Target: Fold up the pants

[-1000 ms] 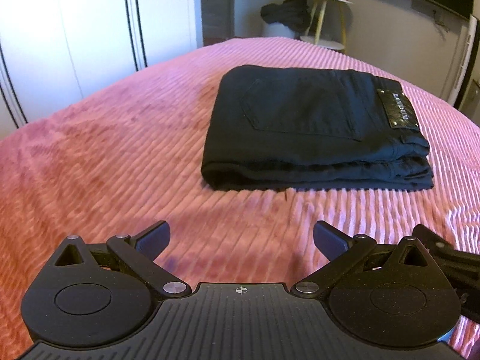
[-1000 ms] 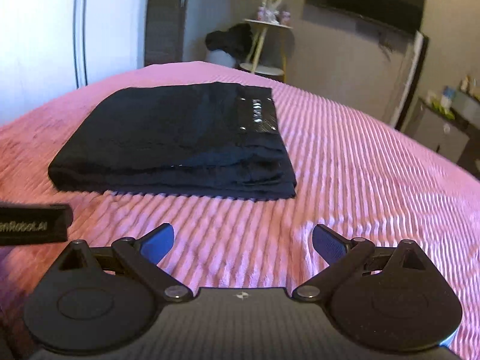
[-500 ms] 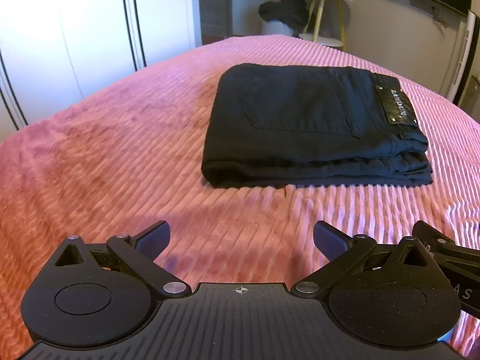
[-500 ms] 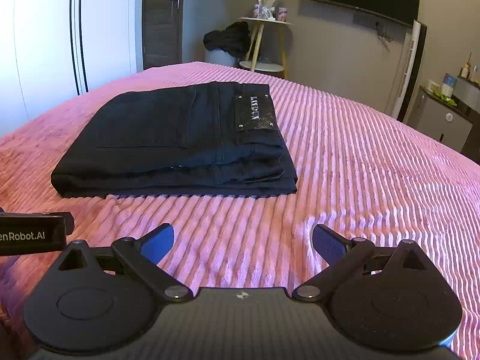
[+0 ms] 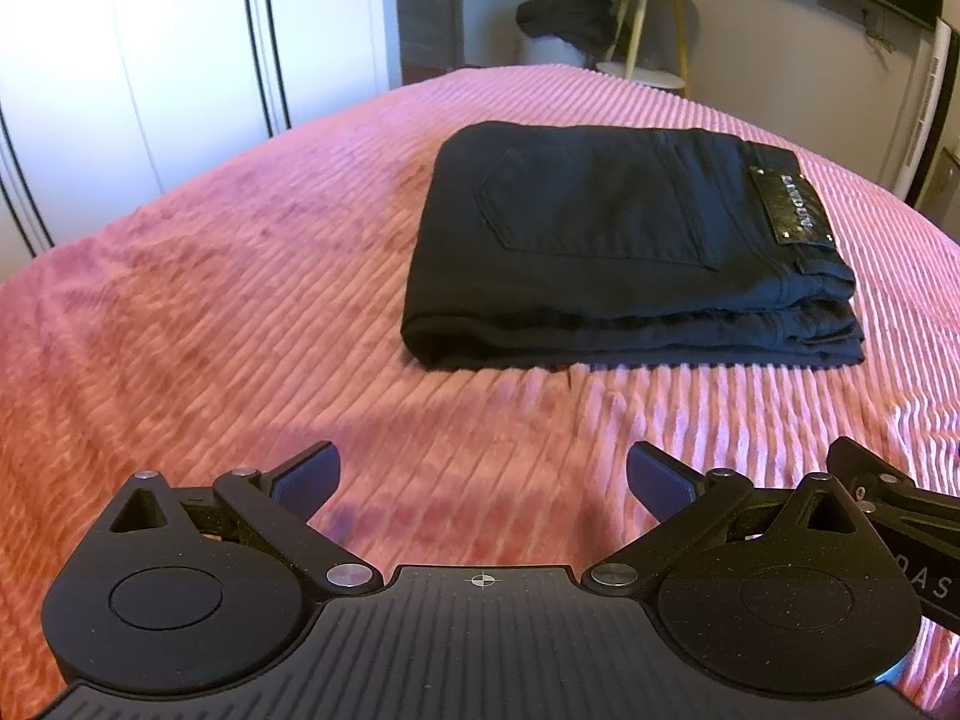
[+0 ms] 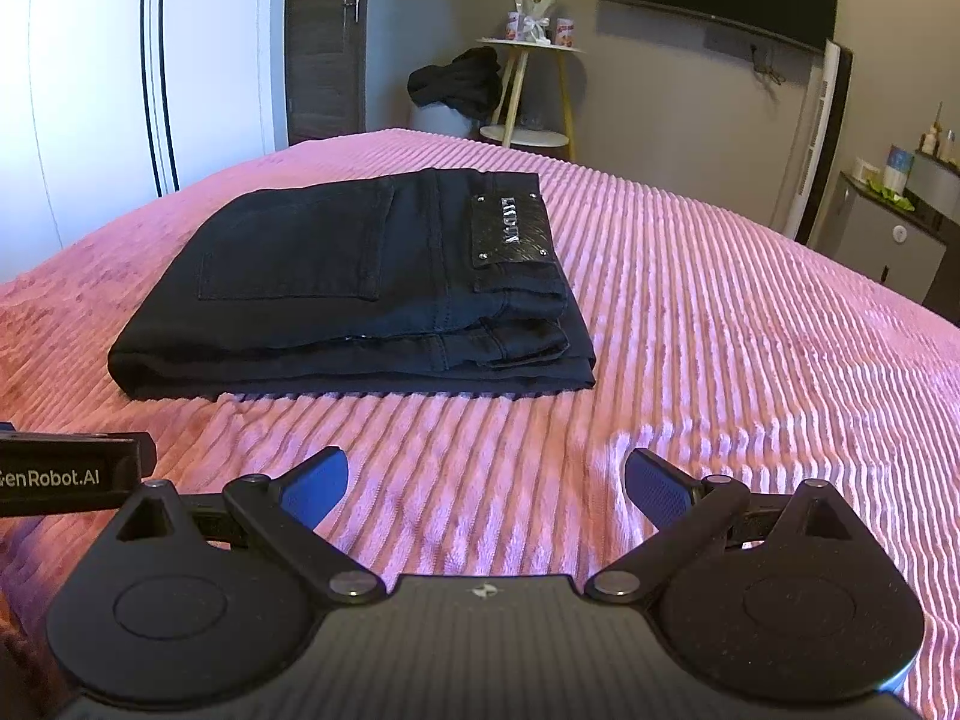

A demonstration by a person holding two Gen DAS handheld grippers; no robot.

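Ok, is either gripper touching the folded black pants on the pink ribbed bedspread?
No: the folded black pants lie alone on the pink ribbed bedspread, both grippers open short of them.

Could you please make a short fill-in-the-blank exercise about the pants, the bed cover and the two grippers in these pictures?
1. The black pants lie ____ into a compact stack on the bed.
2. The ribbed bed cover is ____ in colour.
3. The left gripper and the right gripper are both ____, holding nothing.
4. The leather label on the pants faces ____.

Missing words: folded; pink; open; up
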